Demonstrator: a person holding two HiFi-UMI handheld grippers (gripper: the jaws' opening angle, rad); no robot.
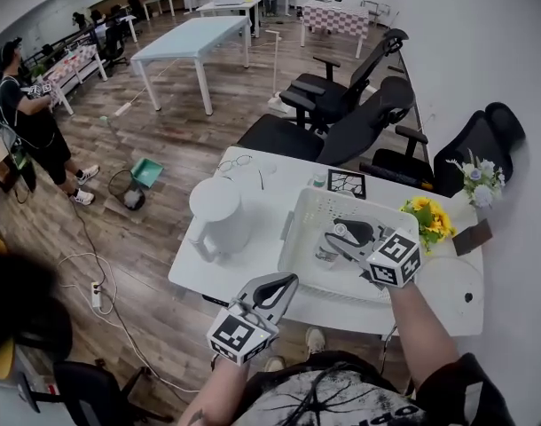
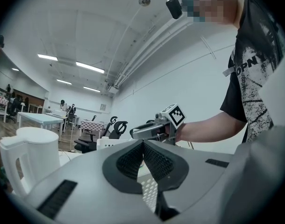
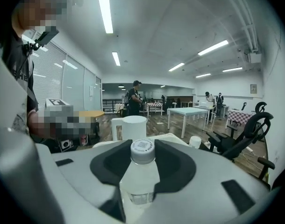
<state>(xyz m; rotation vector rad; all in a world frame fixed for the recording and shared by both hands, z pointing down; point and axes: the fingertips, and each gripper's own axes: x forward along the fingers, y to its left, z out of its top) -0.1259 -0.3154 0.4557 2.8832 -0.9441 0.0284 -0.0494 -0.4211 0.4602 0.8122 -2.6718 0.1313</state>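
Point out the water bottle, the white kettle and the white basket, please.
Clear plastic water bottle with white cap (image 3: 141, 174): right gripper view, on its shoulder.
White plastic electric kettle (image 1: 223, 218): head view, on its body.
White perforated plastic basket (image 1: 292, 229): head view, on its left rim.

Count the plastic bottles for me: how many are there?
2. One bottle is clamped in the right gripper's jaws over the white basket; a second bottle stands on the table beyond it. Others may be hidden.

Wood-plank floor (image 1: 191, 131) all round, white wall (image 1: 483, 51) on the right, black office chairs (image 1: 341, 105) behind the white table (image 1: 269, 198), ceiling strip lights (image 3: 105, 8) glowing.
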